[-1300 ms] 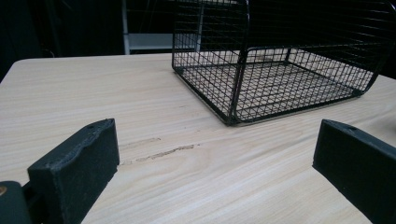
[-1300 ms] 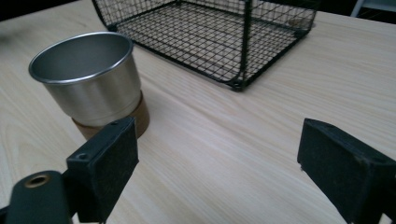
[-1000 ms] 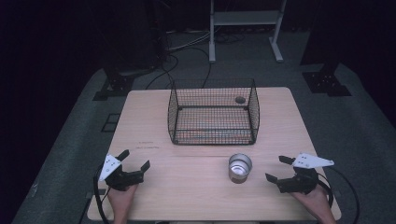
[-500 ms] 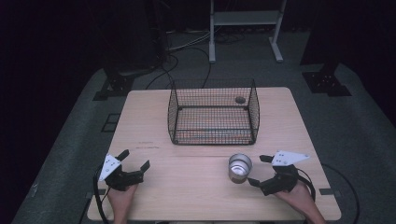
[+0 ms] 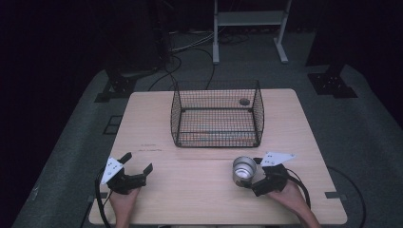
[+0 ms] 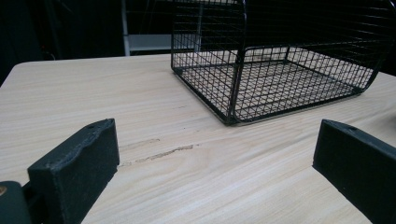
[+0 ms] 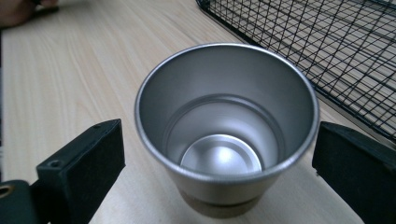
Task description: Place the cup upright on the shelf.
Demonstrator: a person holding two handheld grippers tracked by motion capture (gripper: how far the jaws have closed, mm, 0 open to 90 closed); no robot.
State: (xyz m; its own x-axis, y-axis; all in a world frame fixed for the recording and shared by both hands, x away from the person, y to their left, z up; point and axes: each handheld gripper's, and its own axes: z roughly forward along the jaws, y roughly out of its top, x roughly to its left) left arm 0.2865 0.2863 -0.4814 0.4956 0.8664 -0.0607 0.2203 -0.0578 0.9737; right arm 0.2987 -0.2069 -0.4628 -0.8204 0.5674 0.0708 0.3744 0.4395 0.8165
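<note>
An empty steel cup point(image 5: 244, 170) stands upright on the wooden table point(image 5: 199, 199), just in front of a black wire basket point(image 5: 216, 115). My right gripper point(image 5: 254, 173) is open around the cup point(image 7: 224, 126), one jaw on each side with a small gap to the wall. At the table's front left my left gripper point(image 5: 139, 165) rests open, nothing between its jaws, and faces the basket point(image 6: 280, 65).
A small dark round object point(image 5: 244, 101) lies by the basket's far right corner. A metal stand point(image 5: 249, 19) and cables are on the floor behind the table. Bare tabletop stretches between the two grippers.
My right gripper moved left from the table's right side until its jaws came around the cup. The left gripper stayed still.
</note>
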